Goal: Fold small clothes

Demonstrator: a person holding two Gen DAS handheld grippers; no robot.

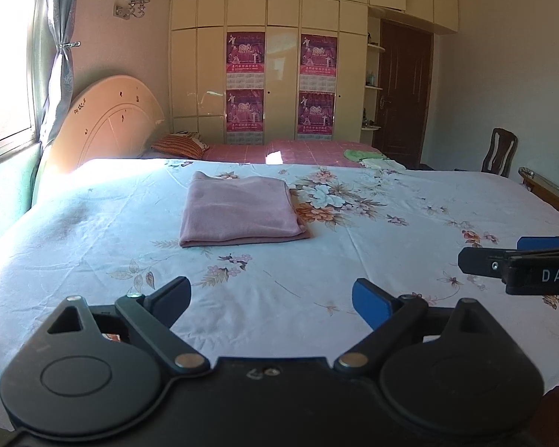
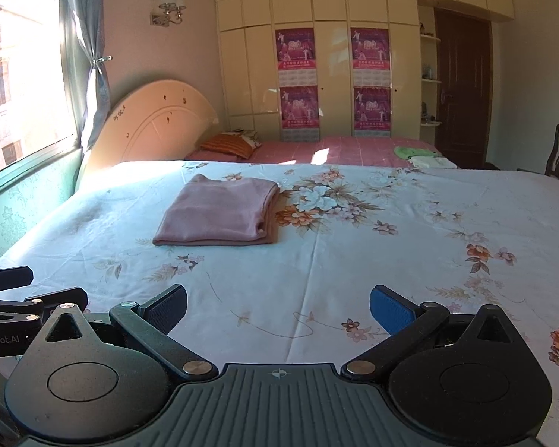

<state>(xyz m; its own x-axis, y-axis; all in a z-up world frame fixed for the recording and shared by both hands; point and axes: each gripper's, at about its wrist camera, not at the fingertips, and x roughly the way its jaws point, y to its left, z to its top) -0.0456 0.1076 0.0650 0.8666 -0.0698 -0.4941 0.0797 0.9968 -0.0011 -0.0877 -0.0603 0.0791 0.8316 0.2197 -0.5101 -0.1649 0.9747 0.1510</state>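
A big window (image 2: 22,85) lets sun in on the far left, with a blue-grey curtain (image 2: 89,74) tied back beside it. Next comes a round cream headboard (image 2: 156,126). A pink folded cloth (image 1: 238,210) lies flat on the flowered bed sheet (image 1: 410,253), left of the middle and well ahead of both tongs. The left gripper (image 1: 270,303) hangs low over the near edge of the sheet with its two fingers spread wide, holding nothing. The right gripper (image 2: 277,307) sits just to its right, also spread wide and holding nothing. Far behind stands a cream wardrobe (image 1: 279,15) with purple posters (image 1: 245,54), then a dark door (image 2: 462,85) and a wooden chair (image 1: 501,151) on the far right.
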